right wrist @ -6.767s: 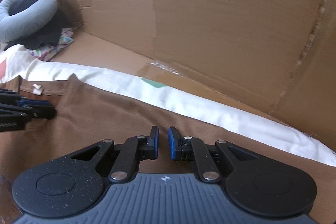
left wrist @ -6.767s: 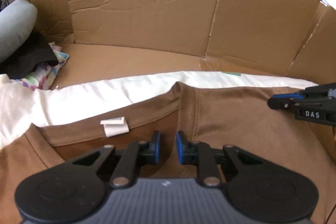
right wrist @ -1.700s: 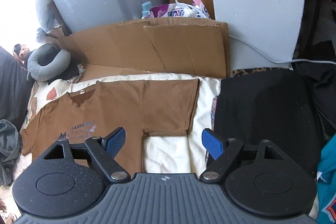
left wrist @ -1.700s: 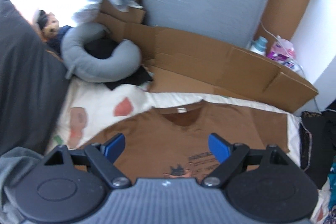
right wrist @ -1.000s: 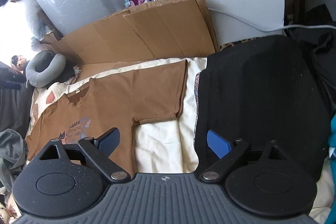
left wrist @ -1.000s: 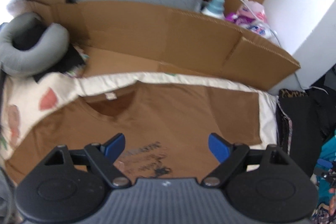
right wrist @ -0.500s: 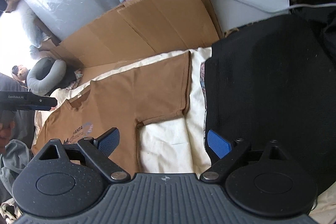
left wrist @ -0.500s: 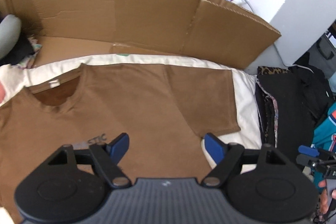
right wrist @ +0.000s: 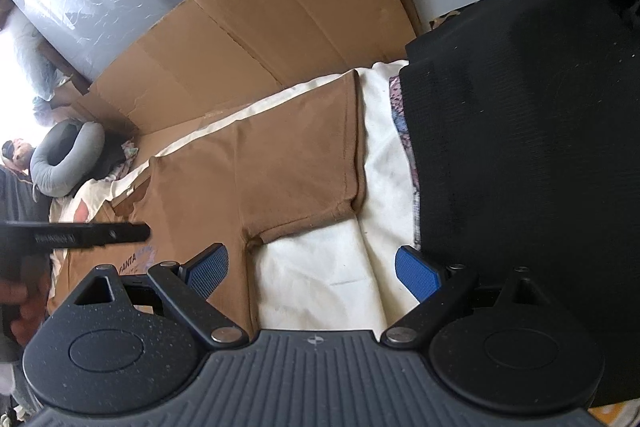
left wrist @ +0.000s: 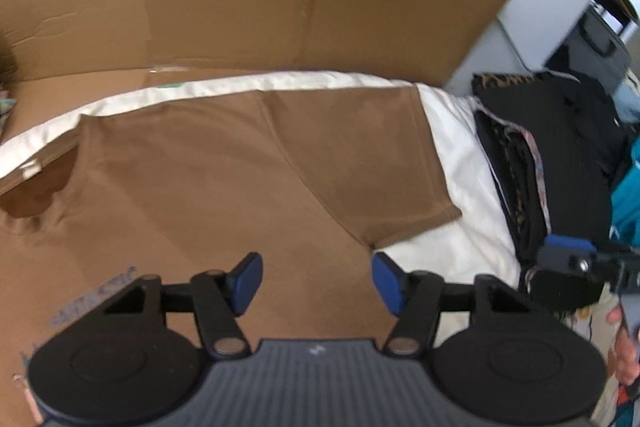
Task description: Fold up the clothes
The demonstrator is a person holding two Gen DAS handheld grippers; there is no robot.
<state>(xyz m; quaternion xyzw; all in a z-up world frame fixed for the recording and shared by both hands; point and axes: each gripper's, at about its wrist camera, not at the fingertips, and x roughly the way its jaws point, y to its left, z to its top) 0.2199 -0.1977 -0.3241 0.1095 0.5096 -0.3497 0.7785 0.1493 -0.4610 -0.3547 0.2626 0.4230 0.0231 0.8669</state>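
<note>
A brown T-shirt lies spread flat, front up, on a cream sheet. My left gripper hangs open above the shirt's body near the armpit of the right-hand sleeve, with nothing between its fingers. In the right wrist view the right gripper is open too, over the sheet just below that sleeve; its left pad is over the shirt's side edge. Each gripper shows in the other's view: the right one at the far right, the left one at the left.
A stack of black folded clothes sits right of the sheet, close to the sleeve. Flattened cardboard stands behind the shirt. A grey neck pillow lies at the far left. A hand holds the left gripper.
Both grippers were shut at the shirt's top edge 6.8 s ago and are now open. Over the last second both views have closed in on the right-hand sleeve and armpit.
</note>
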